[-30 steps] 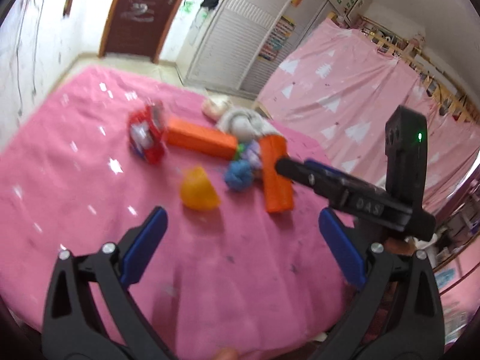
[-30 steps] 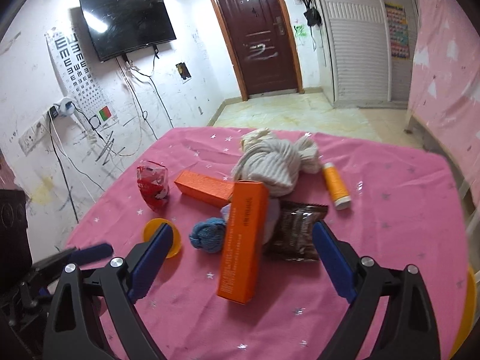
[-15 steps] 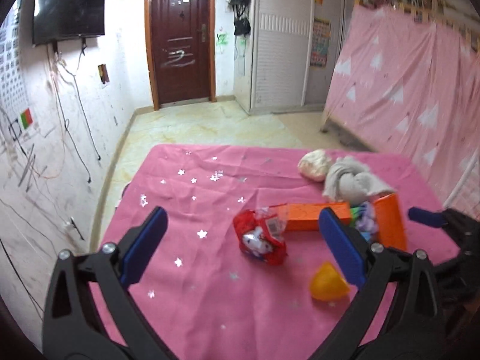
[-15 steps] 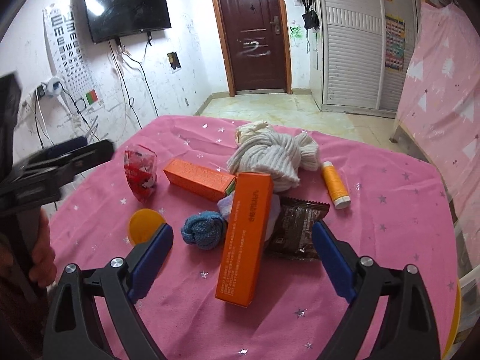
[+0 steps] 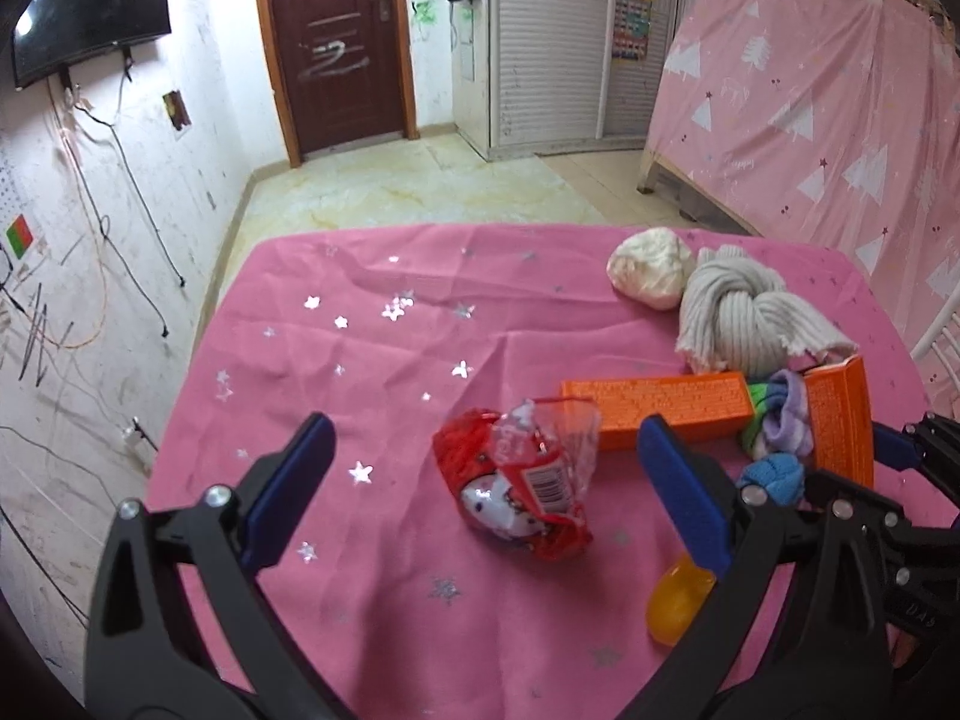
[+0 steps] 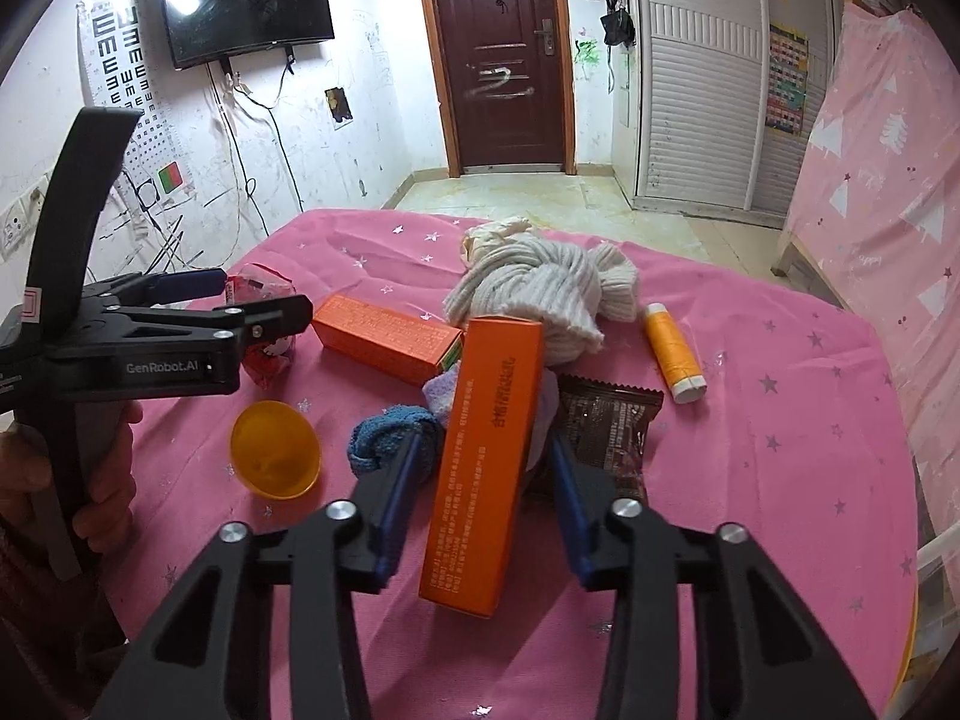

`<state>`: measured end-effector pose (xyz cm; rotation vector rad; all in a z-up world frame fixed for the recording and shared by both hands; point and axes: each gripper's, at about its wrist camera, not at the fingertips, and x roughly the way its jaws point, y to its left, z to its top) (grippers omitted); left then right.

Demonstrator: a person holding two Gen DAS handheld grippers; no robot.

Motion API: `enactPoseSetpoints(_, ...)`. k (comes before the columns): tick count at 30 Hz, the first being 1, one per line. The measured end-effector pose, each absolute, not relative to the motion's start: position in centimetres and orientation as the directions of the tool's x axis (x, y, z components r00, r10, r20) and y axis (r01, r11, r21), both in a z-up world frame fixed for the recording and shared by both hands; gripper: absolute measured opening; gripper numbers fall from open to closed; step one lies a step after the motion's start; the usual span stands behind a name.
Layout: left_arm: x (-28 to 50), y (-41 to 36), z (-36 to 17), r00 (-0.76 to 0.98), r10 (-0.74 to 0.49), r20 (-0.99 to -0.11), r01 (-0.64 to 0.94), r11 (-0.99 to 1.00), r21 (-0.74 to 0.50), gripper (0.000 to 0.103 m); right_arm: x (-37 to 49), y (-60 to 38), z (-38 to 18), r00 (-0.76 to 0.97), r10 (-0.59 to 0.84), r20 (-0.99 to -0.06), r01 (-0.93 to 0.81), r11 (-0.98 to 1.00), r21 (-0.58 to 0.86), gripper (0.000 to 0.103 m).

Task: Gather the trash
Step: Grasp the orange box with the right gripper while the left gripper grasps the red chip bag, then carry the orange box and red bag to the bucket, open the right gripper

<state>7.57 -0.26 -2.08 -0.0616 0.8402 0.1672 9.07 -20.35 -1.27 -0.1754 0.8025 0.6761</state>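
A crumpled red snack wrapper (image 5: 522, 480) lies on the pink tablecloth between my left gripper's (image 5: 486, 480) open blue fingers, which stand wide on either side of it. The wrapper (image 6: 264, 324) also shows behind the left gripper (image 6: 240, 294) in the right wrist view. My right gripper (image 6: 480, 468) is open, its fingers astride an upright-lying orange box (image 6: 480, 462) without touching it. A second orange box (image 6: 384, 342), a brown wrapper (image 6: 606, 426) and an orange lid (image 6: 276, 450) lie close by.
A knotted grey cloth (image 6: 534, 294), a blue sock ball (image 6: 390, 438), a purple sock (image 5: 786, 420), an orange tube (image 6: 672, 354) and a white lump (image 5: 648, 270) lie on the pink table (image 5: 360, 360). Table edges fall to the tiled floor beyond.
My left gripper has swung over and closed in on the red wrapper, now between its fingers. My right gripper has narrowed and moved forward around the orange box.
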Motion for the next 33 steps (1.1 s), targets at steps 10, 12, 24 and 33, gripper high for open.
enactPoseSetpoints(10, 7.7, 1.0, -4.1, 0.574, 0.066, -0.816, -0.194, 0.979, -0.057, 0.038, 9.0, -20.4, -1.1, 0.512, 0.489, -0.706, -0.608, 0.787, 0.104, 0.017)
enactPoseSetpoints(12, 7.5, 1.2, -4.1, 0.575, 0.068, -0.815, -0.202, 0.977, -0.061, 0.033, 8.9, -20.4, -1.0, 0.516, 0.487, -0.705, -0.609, 0.787, 0.099, 0.017)
enactPoseSetpoints(24, 6.1, 0.4, -2.1, 0.614, 0.082, -0.785, -0.212, 0.975, -0.064, 0.032, 8.2, -21.6, 0.1, 0.524, 0.532, -0.665, -0.625, 0.771, 0.125, 0.017)
enactPoseSetpoints(33, 5.7, -3.3, 1.1, 0.668, 0.058, -0.742, -0.139, 0.989, -0.048, 0.032, 7.7, -25.0, 2.1, 0.572, 0.542, -0.616, -0.592, 0.792, 0.147, 0.017)
